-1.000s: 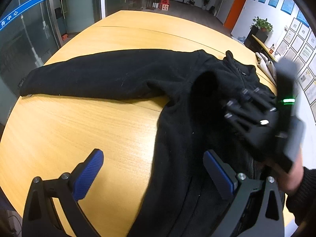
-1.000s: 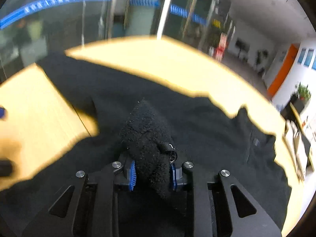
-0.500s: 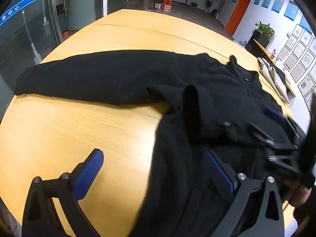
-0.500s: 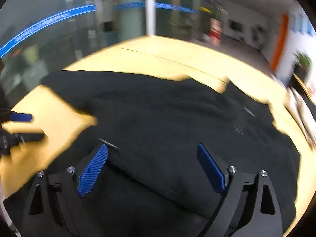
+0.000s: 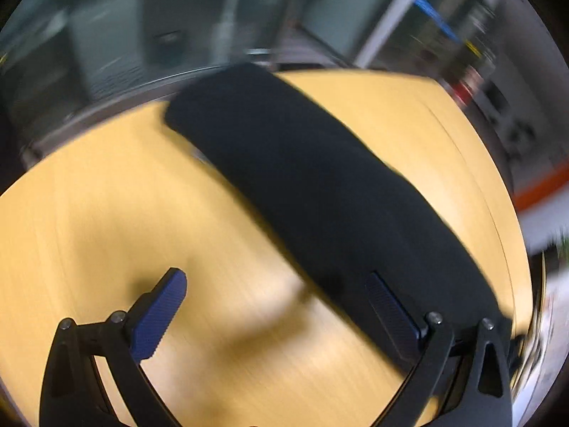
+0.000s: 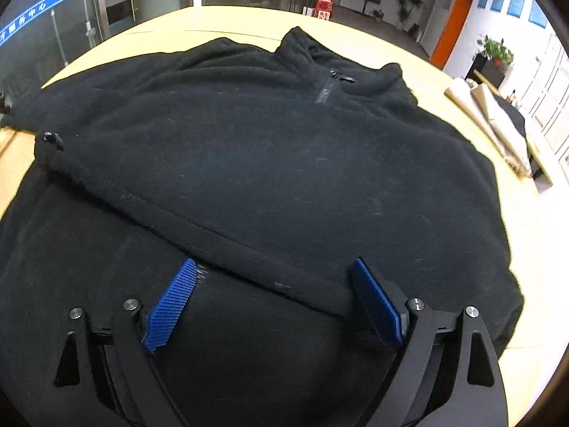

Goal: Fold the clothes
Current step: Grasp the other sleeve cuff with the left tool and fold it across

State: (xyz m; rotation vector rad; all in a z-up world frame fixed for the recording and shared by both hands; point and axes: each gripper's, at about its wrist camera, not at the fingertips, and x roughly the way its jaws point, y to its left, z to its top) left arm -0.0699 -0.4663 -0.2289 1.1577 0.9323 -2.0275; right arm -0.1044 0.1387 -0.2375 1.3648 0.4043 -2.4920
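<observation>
A black fleece jacket (image 6: 270,163) lies spread on a round wooden table (image 6: 512,220), collar and zip at the far side. One sleeve is folded across its body, the cuff (image 6: 49,140) at the left. My right gripper (image 6: 274,274) is open and empty, low over the folded sleeve's edge. In the blurred left wrist view the other sleeve (image 5: 320,185) stretches diagonally to the table's far edge. My left gripper (image 5: 274,284) is open and empty above bare wood (image 5: 106,220), its right finger beside the sleeve.
Rolled papers and dark items (image 6: 498,117) lie at the table's right edge. Glass walls (image 6: 71,14) stand behind the table, an orange door (image 6: 451,21) and plants further back.
My right gripper let go of the fleece sleeve it held and opened; the sleeve now lies across the body. My left gripper has swung left, toward the outstretched sleeve.
</observation>
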